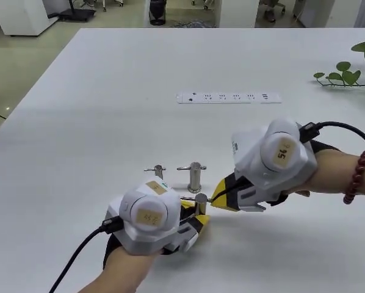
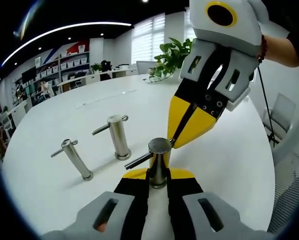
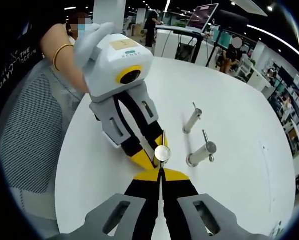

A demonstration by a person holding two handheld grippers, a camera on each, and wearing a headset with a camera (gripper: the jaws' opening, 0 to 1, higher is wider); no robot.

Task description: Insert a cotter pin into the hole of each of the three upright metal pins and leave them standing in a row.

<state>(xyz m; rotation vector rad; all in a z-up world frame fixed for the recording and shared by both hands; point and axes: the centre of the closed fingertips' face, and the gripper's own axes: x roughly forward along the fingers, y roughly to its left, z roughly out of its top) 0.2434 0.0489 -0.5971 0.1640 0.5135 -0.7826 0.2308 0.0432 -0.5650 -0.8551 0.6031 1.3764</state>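
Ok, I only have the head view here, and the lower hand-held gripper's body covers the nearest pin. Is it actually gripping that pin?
Observer: Yes. In the left gripper view the left hand-held gripper has its jaws shut on the lower shaft of the near metal pin, which stands upright on the table.
Reviewer: Does the other one hold anything?
Observer: The right gripper view shows the right hand-held gripper shut on a thin cotter pin, aimed at that pin's head.
Reviewer: Is it through the hole?
Observer: It looks so. In the left gripper view a thin rod, apparently the cotter pin's end, sticks out of the far side of the head.
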